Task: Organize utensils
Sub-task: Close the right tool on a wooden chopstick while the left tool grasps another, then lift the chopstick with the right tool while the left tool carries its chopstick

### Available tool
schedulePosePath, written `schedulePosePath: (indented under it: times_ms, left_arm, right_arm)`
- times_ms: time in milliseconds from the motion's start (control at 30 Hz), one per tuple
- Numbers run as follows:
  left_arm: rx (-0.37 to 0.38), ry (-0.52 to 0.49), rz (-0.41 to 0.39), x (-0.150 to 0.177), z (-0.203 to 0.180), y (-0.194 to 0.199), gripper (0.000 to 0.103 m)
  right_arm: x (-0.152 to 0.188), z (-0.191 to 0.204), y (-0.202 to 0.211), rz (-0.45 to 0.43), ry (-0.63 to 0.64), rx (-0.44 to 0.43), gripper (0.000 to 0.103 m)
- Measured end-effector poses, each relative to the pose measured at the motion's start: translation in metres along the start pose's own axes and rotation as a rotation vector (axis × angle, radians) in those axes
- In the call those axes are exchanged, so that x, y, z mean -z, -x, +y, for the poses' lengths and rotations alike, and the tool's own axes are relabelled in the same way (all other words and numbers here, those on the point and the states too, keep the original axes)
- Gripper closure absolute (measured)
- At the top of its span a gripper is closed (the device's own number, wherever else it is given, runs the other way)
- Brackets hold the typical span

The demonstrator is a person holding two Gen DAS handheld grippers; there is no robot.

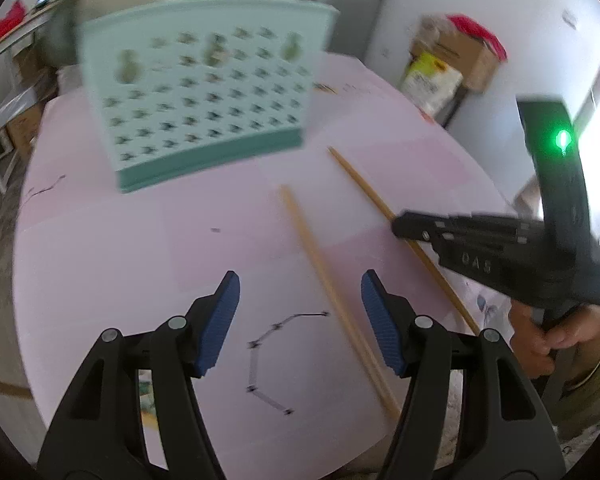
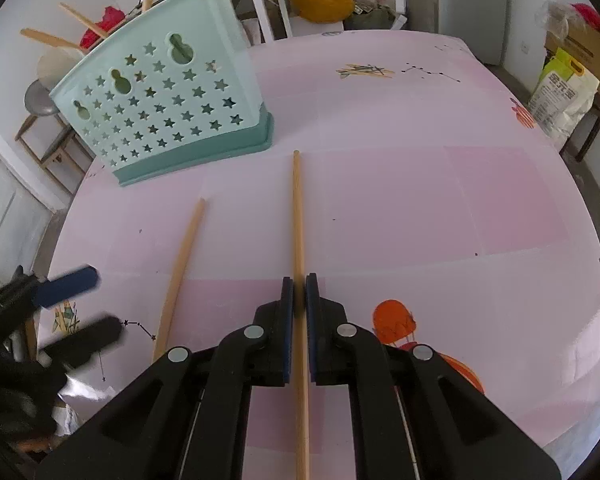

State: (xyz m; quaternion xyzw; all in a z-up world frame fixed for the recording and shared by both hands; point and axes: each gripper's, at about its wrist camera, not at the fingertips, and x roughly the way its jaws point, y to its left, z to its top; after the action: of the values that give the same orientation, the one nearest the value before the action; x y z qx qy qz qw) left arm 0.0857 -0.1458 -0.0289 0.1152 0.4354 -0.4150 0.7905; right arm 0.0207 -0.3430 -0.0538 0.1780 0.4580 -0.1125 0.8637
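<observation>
left wrist: our left gripper (image 1: 300,324) stands apart, unheld chopstick (image 1: 332,292) lying on the table (image 1: 100,260) between its pads, long axis toward the holder (image 1: 204,92) | right wrist: our right gripper (image 2: 299,300) is clamped on the other chopstick (image 2: 298,216), in line with its fingers.

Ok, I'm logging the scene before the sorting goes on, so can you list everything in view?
chopsticks: two, light wood; one between the right gripper's pads, the other flat on the table to its left.
utensil holder: one, mint green with star cutouts, standing at the table's far left.
wooden utensils: several, sticking out of the holder.
table: one, pink printed cover.
left gripper: black, blue pads, open over the loose chopstick.
right gripper: black, blue pads, shut on its chopstick.
hand: one, holding the right gripper's handle.
</observation>
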Motion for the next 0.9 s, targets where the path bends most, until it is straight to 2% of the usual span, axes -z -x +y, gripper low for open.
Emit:
schedulePosePath:
  times_ms: [100,233,300,333,467,633,767,900]
  left_arm:
    - [-0.013,-0.045,0.041,-0.002,-0.012,-0.013,0.064]
    - [-0.011,-0.037,0.091,-0.004,-0.017,-0.027,0.081]
    - [-0.025,-0.028,0.094,-0.004,-0.017,-0.029,0.091]
    - [-0.027,-0.026,0.096,-0.004,-0.016,-0.031,0.093]
    - [-0.043,0.015,0.085,-0.003,-0.007,-0.032,0.098]
    - [-0.064,0.087,0.093,0.004,0.016,-0.02,0.098]
    - [-0.092,0.175,0.113,0.017,0.04,-0.004,0.098]
    - [-0.11,0.217,0.128,0.025,0.056,0.004,0.098]
  right_arm:
    - [0.001,0.0,-0.004,-0.004,-0.002,0.0,0.097]
    - [0.003,-0.002,-0.004,-0.008,-0.005,-0.005,0.097]
    - [0.004,-0.003,-0.002,-0.01,-0.005,-0.008,0.097]
    - [0.004,-0.004,-0.002,-0.012,-0.002,-0.008,0.097]
    - [0.004,-0.003,-0.002,-0.015,0.001,-0.016,0.097]
    - [0.009,0.001,0.0,0.014,0.01,-0.066,0.097]
    - [0.021,0.013,0.007,0.058,0.077,-0.093,0.097]
    - [0.027,0.02,0.013,0.102,0.133,-0.123,0.095]
